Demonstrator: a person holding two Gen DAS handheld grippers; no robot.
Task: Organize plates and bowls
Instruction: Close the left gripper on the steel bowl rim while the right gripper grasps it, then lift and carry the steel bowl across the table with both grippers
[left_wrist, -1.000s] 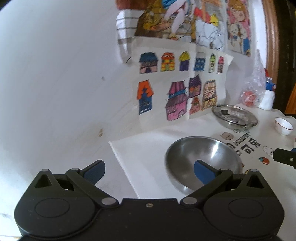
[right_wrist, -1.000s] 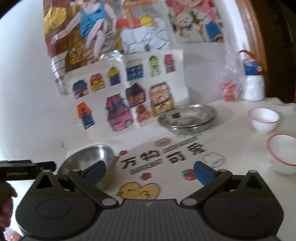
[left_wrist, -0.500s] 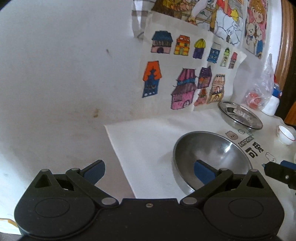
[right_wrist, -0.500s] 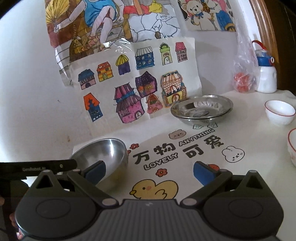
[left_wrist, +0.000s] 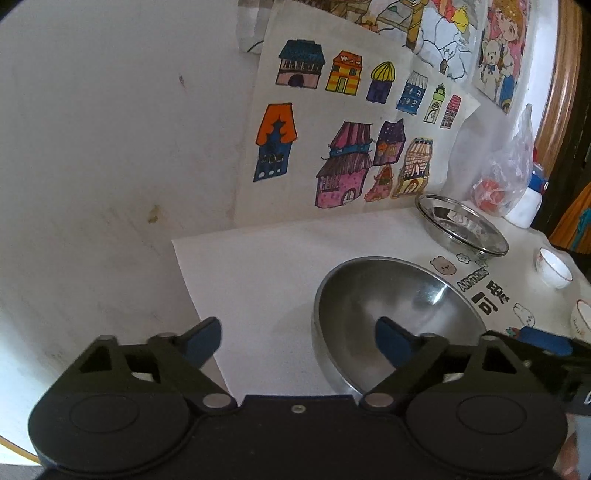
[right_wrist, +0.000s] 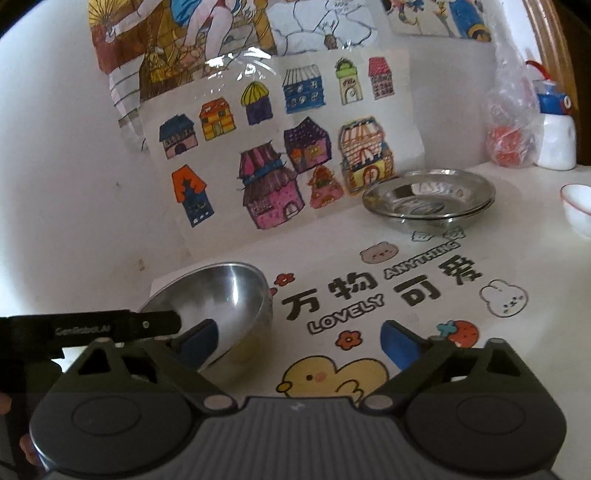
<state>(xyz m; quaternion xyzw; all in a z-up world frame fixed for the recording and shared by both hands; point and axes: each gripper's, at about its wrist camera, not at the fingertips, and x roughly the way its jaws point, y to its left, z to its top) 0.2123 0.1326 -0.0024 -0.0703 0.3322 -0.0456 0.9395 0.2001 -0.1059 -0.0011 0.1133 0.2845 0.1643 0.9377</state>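
A deep steel bowl (left_wrist: 399, 314) sits on the white mat; it also shows in the right wrist view (right_wrist: 218, 299). My left gripper (left_wrist: 299, 341) is open, its right finger over the bowl's near rim and its left finger outside on the mat. My right gripper (right_wrist: 299, 341) is open and empty just right of the bowl, its left finger by the bowl's outer wall. Shallow steel plates (right_wrist: 428, 197) are stacked at the back by the wall, also in the left wrist view (left_wrist: 461, 230). Small white red-rimmed bowls (left_wrist: 552, 266) stand at the right, one in the right wrist view (right_wrist: 578, 208).
The mat (right_wrist: 406, 295) carries cartoon prints and lettering. House drawings (right_wrist: 280, 147) lean on the white wall behind. A plastic bag (right_wrist: 511, 122) and a white bottle (right_wrist: 556, 129) stand at the back right. The mat's left edge (left_wrist: 188, 280) borders the wall.
Both grippers have moved closer to the steel bowl and lower. The left gripper's right finger now reaches further over the bowl. Nothing has been gripped.
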